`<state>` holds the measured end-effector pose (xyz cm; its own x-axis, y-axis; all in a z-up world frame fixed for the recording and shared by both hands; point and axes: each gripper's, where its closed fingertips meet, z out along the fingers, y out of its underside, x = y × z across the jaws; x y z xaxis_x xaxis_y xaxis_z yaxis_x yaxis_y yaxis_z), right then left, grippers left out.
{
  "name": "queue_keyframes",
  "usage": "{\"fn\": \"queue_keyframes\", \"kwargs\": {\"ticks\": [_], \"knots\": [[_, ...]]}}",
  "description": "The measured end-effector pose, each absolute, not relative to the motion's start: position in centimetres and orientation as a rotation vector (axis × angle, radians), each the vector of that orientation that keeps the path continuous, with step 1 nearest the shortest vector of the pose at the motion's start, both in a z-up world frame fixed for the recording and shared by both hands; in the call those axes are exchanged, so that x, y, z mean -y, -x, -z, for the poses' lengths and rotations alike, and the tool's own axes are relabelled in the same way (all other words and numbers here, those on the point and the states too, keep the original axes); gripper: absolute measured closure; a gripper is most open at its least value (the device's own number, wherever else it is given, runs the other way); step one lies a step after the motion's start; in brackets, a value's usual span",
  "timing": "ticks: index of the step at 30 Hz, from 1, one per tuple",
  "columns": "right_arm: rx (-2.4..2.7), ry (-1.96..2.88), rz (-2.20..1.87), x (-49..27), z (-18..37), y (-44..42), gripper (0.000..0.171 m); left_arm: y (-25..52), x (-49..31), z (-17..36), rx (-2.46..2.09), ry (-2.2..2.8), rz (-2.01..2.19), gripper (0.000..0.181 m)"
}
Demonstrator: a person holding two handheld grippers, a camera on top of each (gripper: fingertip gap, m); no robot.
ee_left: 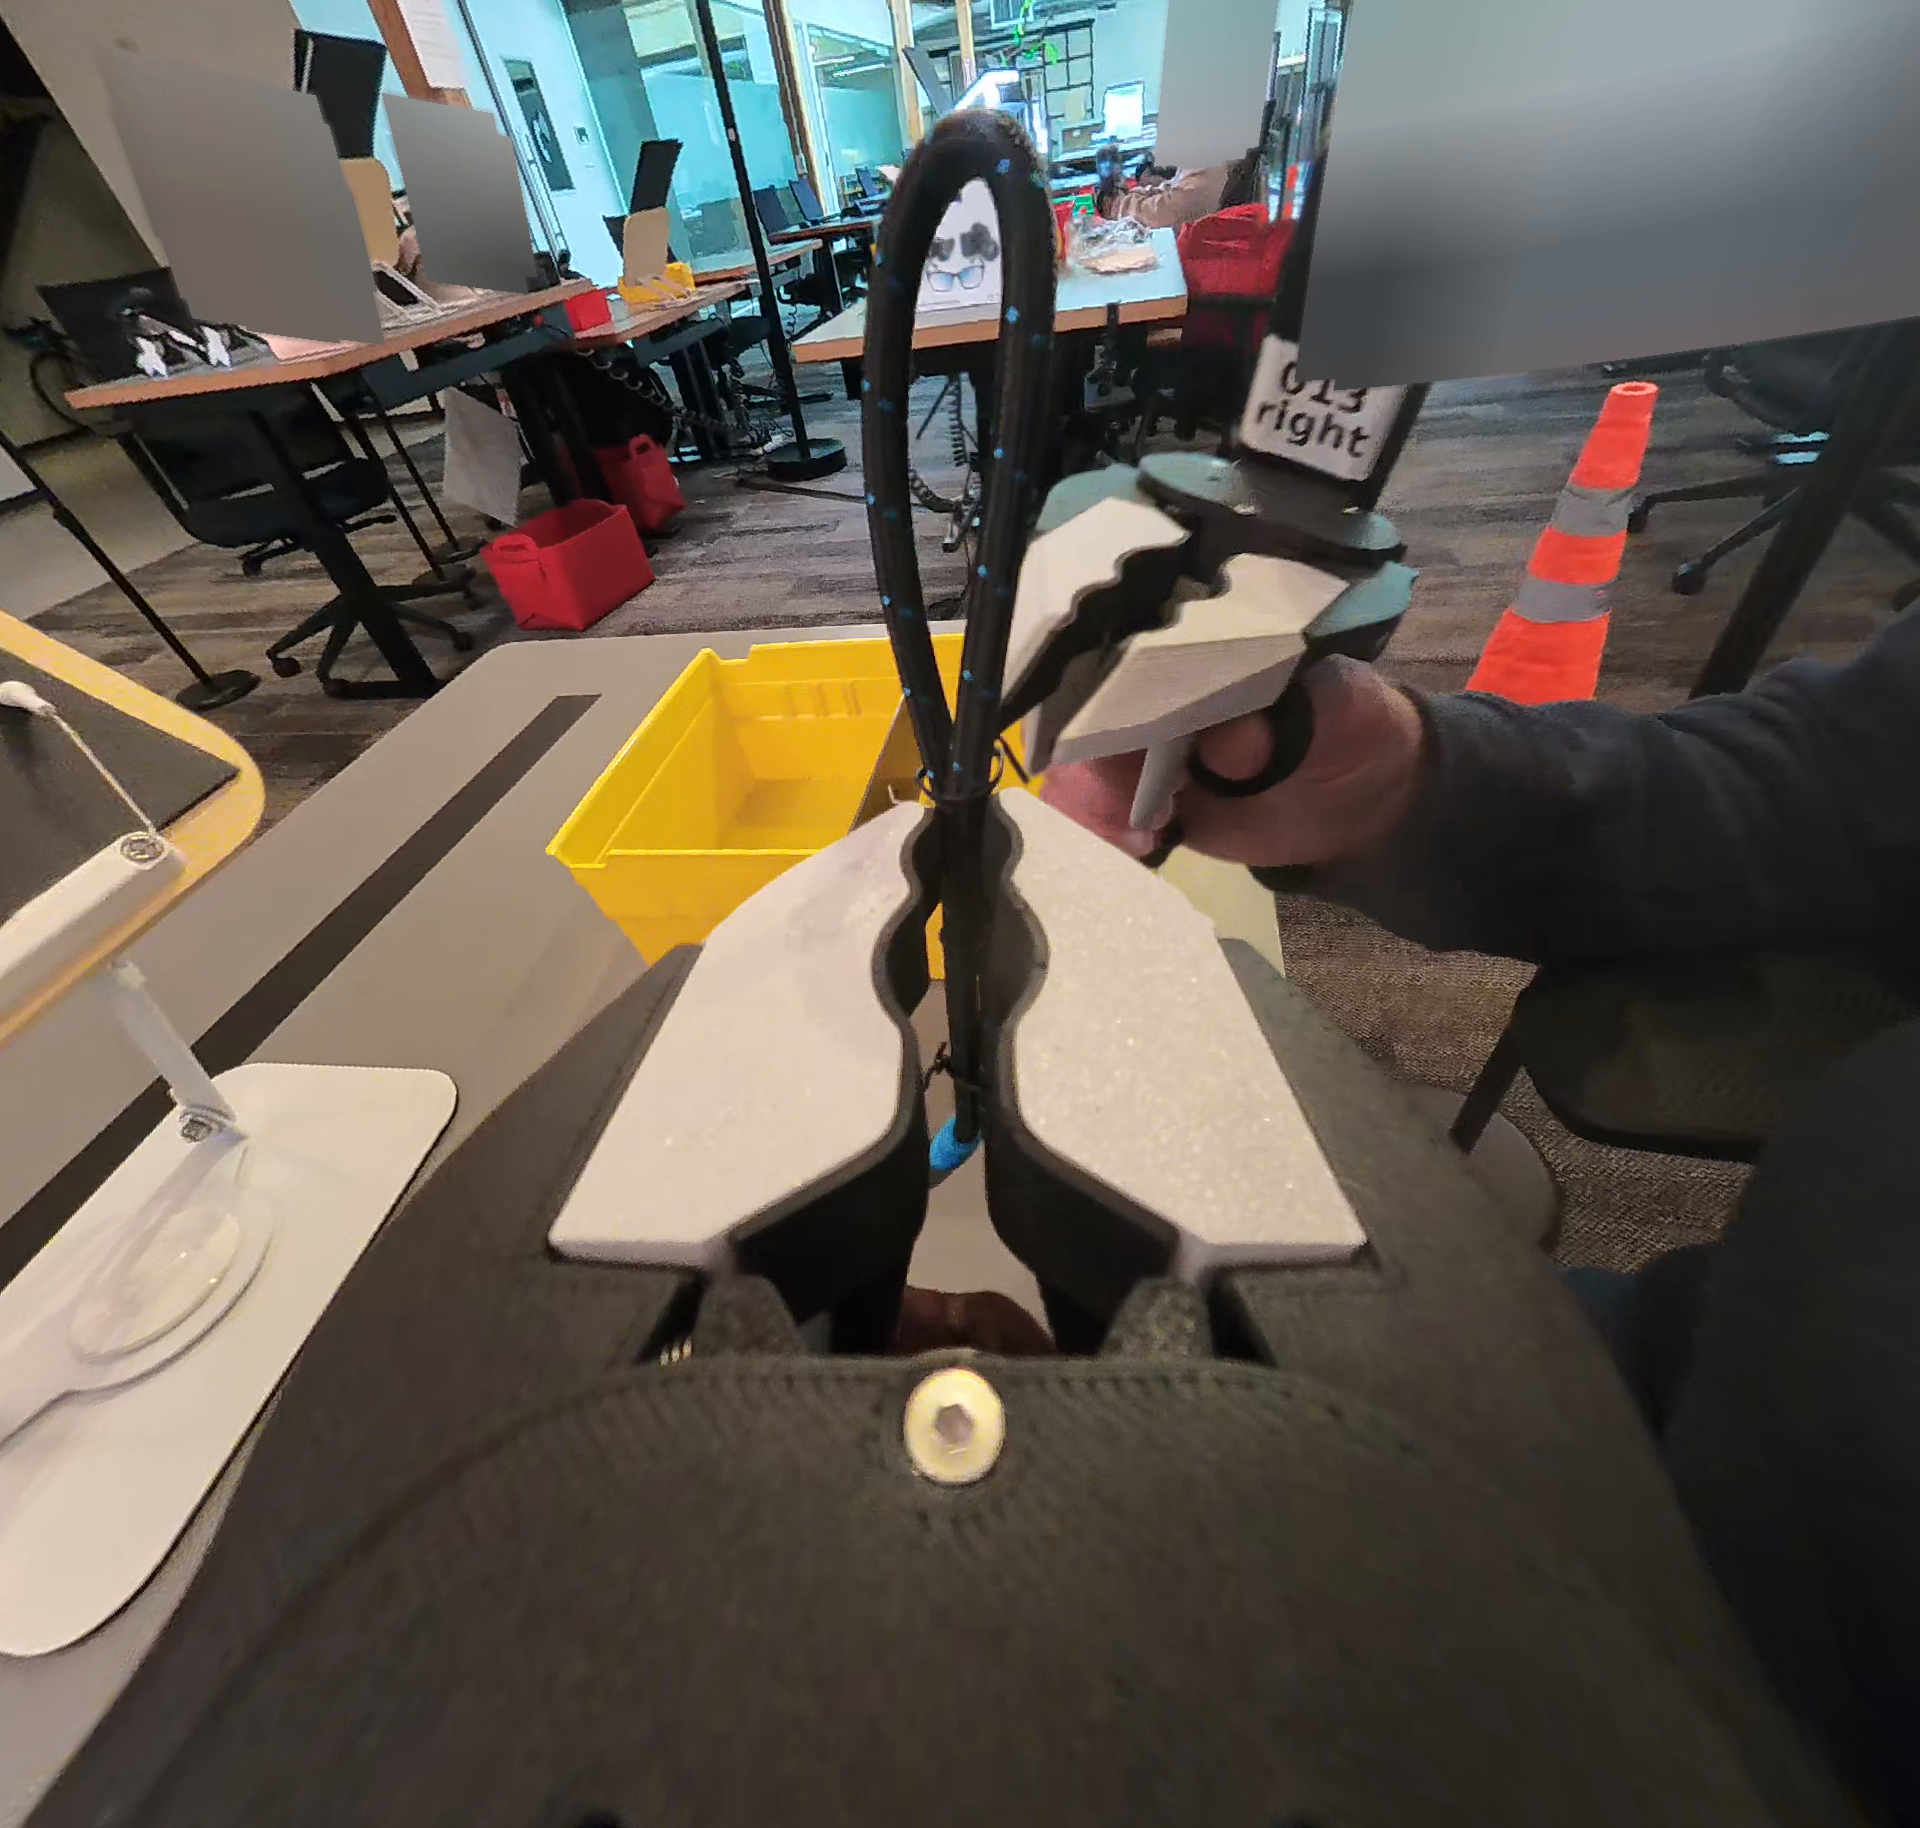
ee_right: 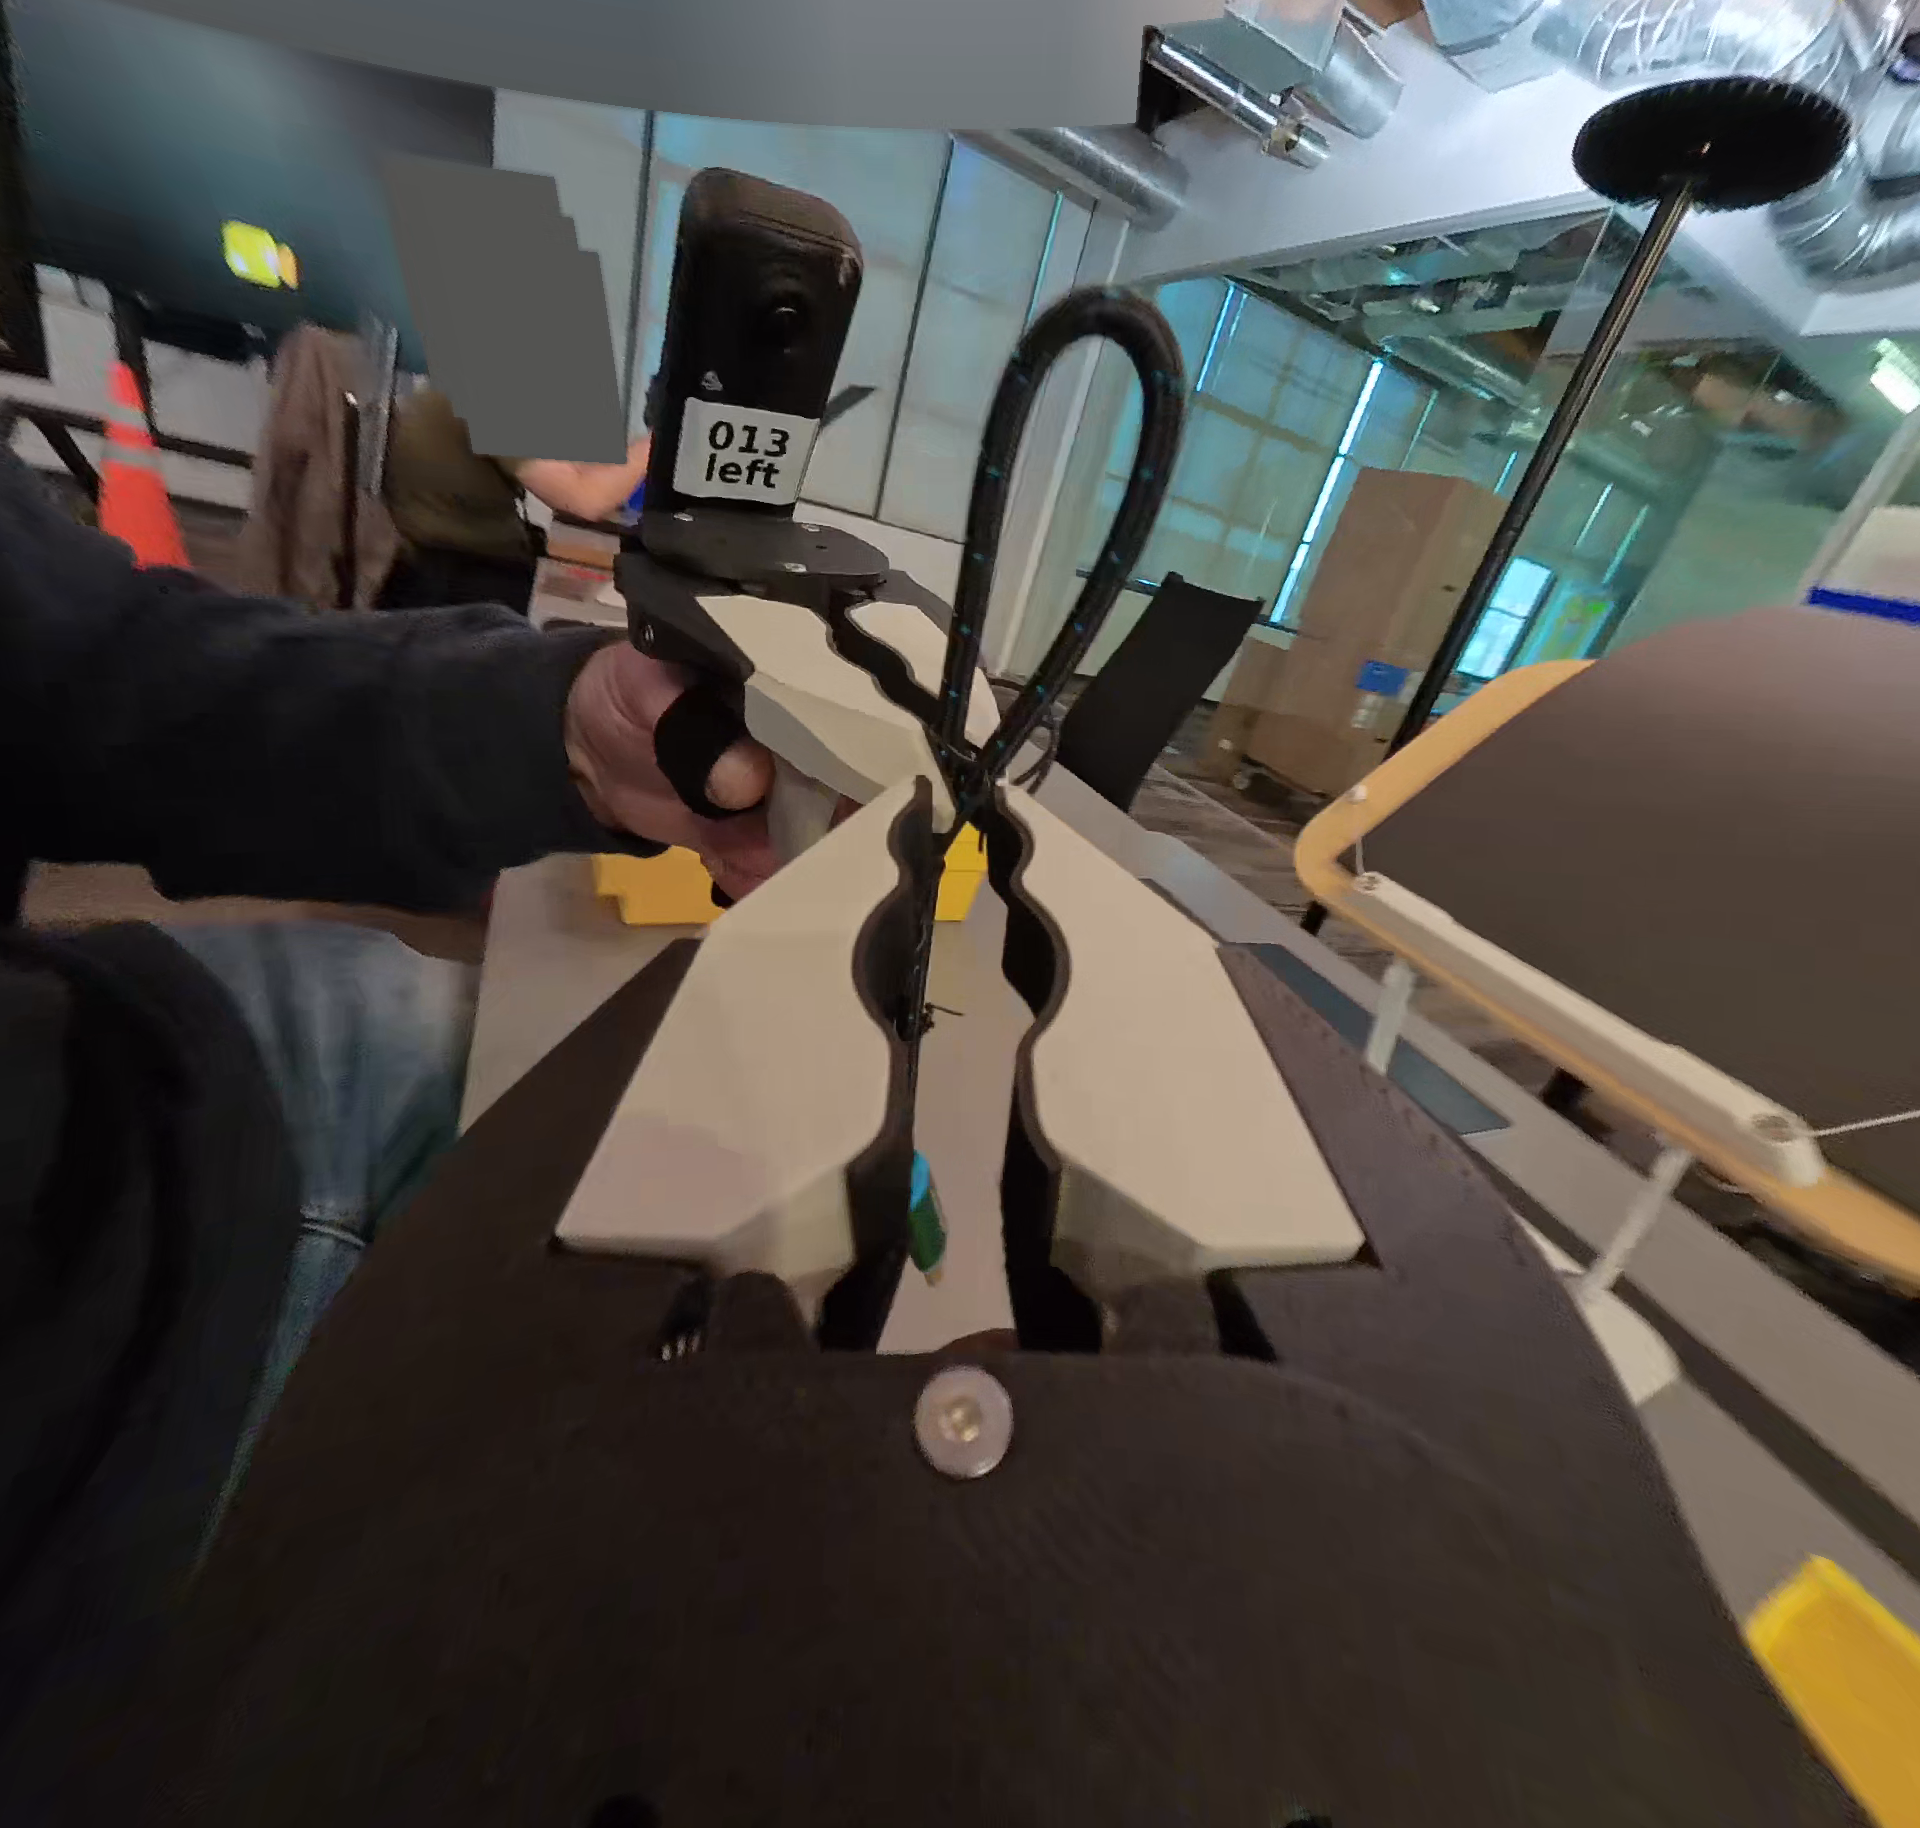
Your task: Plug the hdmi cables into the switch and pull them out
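A black braided hdmi cable (ee_left: 881, 376) with blue flecks stands up in a tall loop, cinched by a thin tie at its base. My left gripper (ee_left: 964, 810) is shut on the cable at the tie, and a blue cable end (ee_left: 951, 1150) hangs down between its fingers. My right gripper (ee_left: 1029, 729), held by a hand, comes in from the right with its tips at the same spot. In the right wrist view the right gripper (ee_right: 964, 791) is shut on the cable loop (ee_right: 1107, 308), tip to tip with the left gripper (ee_right: 961, 755). No switch is in view.
An empty yellow bin (ee_left: 665, 843) sits on the grey table (ee_left: 499, 895) just behind the grippers. A white stand base (ee_left: 260, 1207) and a yellow-rimmed dark board (ee_right: 1351, 822) are at the table's side. An orange cone (ee_left: 1579, 542) stands on the floor. Less than 4 cm separates the two grippers' tips.
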<state>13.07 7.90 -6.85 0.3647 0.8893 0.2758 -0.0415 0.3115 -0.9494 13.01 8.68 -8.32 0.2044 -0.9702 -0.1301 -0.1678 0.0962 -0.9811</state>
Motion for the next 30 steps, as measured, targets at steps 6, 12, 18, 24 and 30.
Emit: {"fn": "queue_keyframes", "kwargs": {"ticks": [6, 12, 18, 24, 30], "knots": [[1.066, 1.126, -0.73, -8.1, 6.6, -13.1, 0.148, -13.0, -8.6, 8.2, -1.252, 1.288, 0.812, 0.175], [1.099, 1.125, -1.02, -7.4, 6.3, -12.5, 0.152, -13.6, -7.7, 8.5, -1.356, 1.233, 0.703, 0.175], [1.128, 1.154, -1.103, -7.3, 7.0, -12.3, 0.153, -13.7, -7.5, 8.3, -1.358, 1.208, 0.7, 0.175], [1.137, 1.132, -1.134, -6.9, 6.8, -12.6, 0.165, -13.7, -7.2, 8.1, -1.361, 1.192, 0.715, 0.175], [1.093, 1.117, -1.179, -7.0, 6.6, -12.8, 0.171, -13.8, -7.1, 7.9, -1.361, 1.188, 0.715, 0.175]]}}
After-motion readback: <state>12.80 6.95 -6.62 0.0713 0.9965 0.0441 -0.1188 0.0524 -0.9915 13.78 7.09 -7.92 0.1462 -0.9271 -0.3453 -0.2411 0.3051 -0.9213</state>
